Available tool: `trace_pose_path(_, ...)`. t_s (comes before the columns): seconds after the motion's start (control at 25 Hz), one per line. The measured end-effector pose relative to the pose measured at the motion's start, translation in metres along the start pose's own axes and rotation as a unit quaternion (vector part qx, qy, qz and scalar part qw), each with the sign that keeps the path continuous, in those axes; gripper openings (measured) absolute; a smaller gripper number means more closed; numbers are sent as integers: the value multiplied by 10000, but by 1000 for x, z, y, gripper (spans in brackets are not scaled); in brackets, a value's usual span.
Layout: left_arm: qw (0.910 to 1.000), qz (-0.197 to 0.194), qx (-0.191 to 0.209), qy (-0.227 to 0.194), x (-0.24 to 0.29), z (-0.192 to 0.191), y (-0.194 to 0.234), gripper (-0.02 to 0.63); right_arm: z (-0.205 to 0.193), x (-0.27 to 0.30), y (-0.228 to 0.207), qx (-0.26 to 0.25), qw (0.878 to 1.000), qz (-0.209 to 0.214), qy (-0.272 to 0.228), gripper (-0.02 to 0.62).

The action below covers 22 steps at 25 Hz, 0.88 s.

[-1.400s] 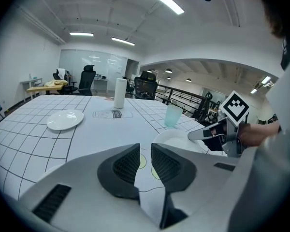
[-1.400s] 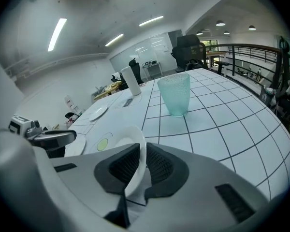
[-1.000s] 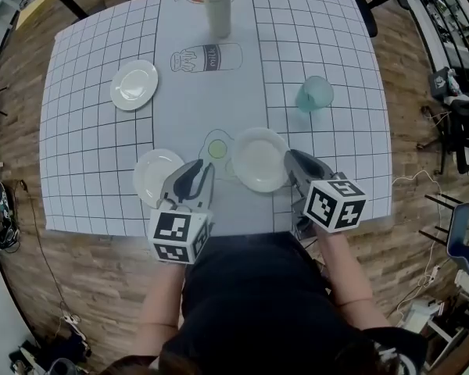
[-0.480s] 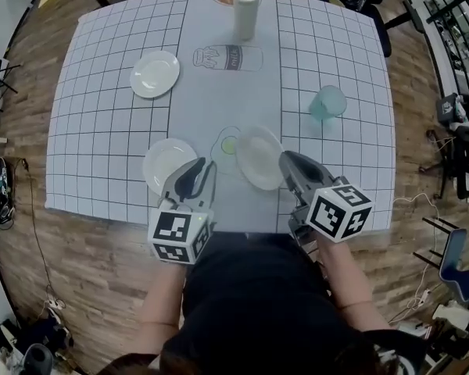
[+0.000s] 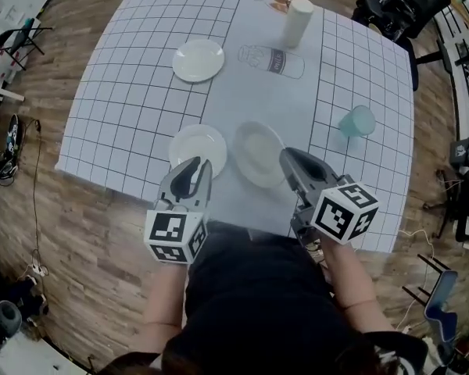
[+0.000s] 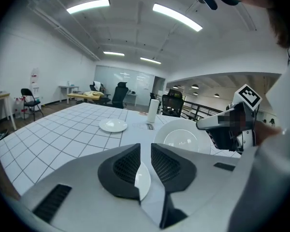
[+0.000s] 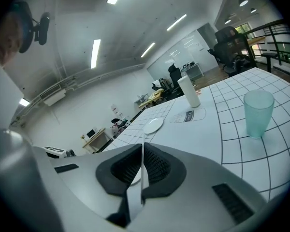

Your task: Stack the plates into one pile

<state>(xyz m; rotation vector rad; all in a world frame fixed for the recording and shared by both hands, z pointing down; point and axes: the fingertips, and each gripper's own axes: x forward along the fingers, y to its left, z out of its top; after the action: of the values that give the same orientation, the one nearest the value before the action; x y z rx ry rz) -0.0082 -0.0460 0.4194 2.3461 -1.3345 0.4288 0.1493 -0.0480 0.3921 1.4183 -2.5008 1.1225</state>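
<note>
Right gripper [image 5: 288,158] has lifted its plate [image 5: 258,153] off the surface [image 5: 141,69] and tilted it. The plate has been carried left, so that it now hides the printed egg and nearly meets the second plate [image 5: 194,141]. Left gripper [image 5: 197,166] has shifted from the second plate's right rim to its near rim.

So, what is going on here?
A person works with two handheld grippers to stack plates. The right gripper is shut on the rim of a first plate, held tilted above the table. The left gripper, jaws slightly apart, is at the near rim of a second plate lying flat. A third plate lies farther away.
</note>
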Motion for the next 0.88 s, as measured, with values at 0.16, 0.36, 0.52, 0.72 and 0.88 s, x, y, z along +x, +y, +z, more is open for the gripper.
trace_pose_path(0.16,9987,457,-171,-111,-24,-6,29,81,0,19,21,-183,9993,312,114,29)
trace_pose_path(0.36,9947,928,-391,-195,-53,-17,55,81,-8,45,50,-229,9965,750,306,29)
trace_pose_path(0.52,9915,1170,-529,-210,-71,-28,68,81,-21,69,68,-102,9933,1054,457,29)
trace_pose_path(0.72,9869,1423,-712,-249,-87,-39,80,81,-38,96,77,99,9900,1221,697,29)
trace_pose_path(0.88,9838,1568,-844,-223,-98,-50,90,81,-50,112,82,376,9874,1302,817,29)
